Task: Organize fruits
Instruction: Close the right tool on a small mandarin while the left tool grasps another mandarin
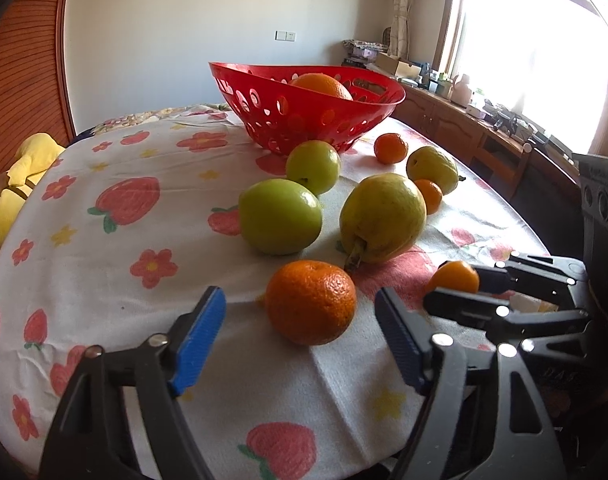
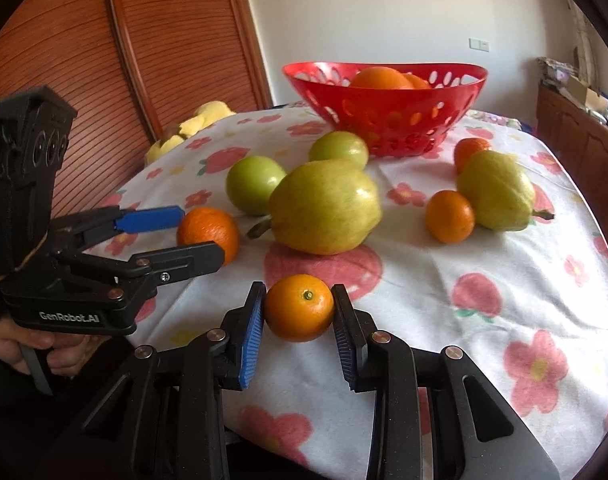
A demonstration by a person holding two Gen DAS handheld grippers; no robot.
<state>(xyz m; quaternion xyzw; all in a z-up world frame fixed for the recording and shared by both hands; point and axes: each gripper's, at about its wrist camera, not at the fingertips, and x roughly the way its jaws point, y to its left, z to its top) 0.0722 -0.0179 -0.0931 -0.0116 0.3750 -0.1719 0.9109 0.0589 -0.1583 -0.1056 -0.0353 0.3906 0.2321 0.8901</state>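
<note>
Right now a small orange (image 2: 298,307) sits on the flowery desk (image 2: 444,280), squeezed between both blue pads of the right gripper (image 2: 297,312). Just beside it, the left gripper (image 1: 299,320) has its fingers wide apart around a bigger orange (image 1: 311,302). Farther back, green fruits lie near a red basket (image 2: 384,120) holding oranges.

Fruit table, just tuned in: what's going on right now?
A person is sorting fruit into the red basket, which already holds oranges. The right gripper has its pads against both sides of a small orange near the table's front edge. The left gripper is open, its fingers either side of a larger orange without touching it. Green apples, two pears and more small oranges lie loose on the strawberry-print cloth.
</note>
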